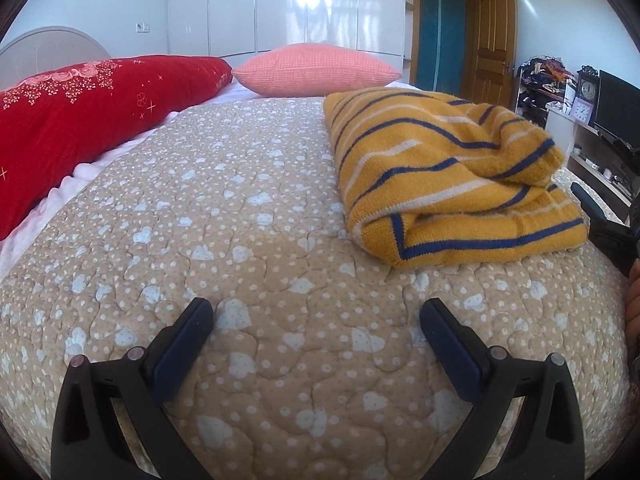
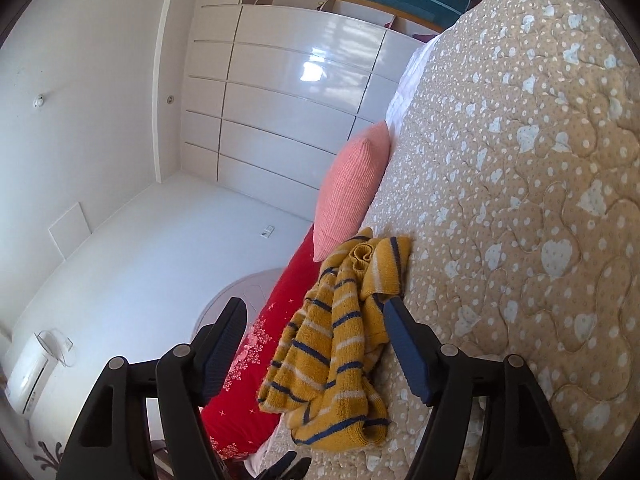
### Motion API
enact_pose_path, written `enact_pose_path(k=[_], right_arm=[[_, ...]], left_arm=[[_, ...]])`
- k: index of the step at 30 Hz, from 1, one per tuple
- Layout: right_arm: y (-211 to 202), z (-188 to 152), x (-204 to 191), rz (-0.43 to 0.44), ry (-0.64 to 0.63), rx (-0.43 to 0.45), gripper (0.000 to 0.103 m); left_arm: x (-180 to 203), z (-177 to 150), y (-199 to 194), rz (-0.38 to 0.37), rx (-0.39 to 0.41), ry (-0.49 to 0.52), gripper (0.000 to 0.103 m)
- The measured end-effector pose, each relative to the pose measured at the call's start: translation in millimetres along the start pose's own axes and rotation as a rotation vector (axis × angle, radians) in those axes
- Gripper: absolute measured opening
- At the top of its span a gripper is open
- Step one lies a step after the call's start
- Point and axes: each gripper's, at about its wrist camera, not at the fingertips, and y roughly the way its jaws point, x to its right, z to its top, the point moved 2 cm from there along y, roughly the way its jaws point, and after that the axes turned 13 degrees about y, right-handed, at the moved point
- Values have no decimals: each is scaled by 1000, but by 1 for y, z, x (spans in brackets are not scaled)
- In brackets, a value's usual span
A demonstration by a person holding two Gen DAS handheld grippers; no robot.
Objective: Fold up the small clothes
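A mustard-yellow knit sweater with blue and white stripes [image 1: 448, 168] lies folded in a thick bundle on the right side of the quilted bed. My left gripper [image 1: 316, 312] is open and empty, low over the quilt, in front and left of the sweater. In the right wrist view the camera is rolled sideways; the sweater [image 2: 340, 340] lies between the two fingers of my right gripper [image 2: 314, 310], which is open and grips nothing. Part of the right gripper [image 1: 600, 216] shows at the right edge of the left wrist view, beside the sweater.
The beige quilt with white hearts [image 1: 240, 220] covers the bed. A long red pillow [image 1: 80, 120] and a pink pillow [image 1: 316, 70] lie at the head. White wardrobes [image 1: 304, 4], a wooden door [image 1: 494, 40] and a desk with clocks and a monitor [image 1: 600, 108] stand beyond.
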Motion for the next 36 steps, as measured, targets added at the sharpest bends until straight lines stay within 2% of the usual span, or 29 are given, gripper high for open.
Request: enact_pose_path(k=[8,28,36], right_arm=[[-15,3,4,57,37,6,79],[-11,3,1,41,28,6,79],[-7,3,4,79,56,24,80]], left_arm=[[1,0,-1,3,5,2,103],[1,0,-2,5,10,2,103],[1,1,-3,6,11,2,103]])
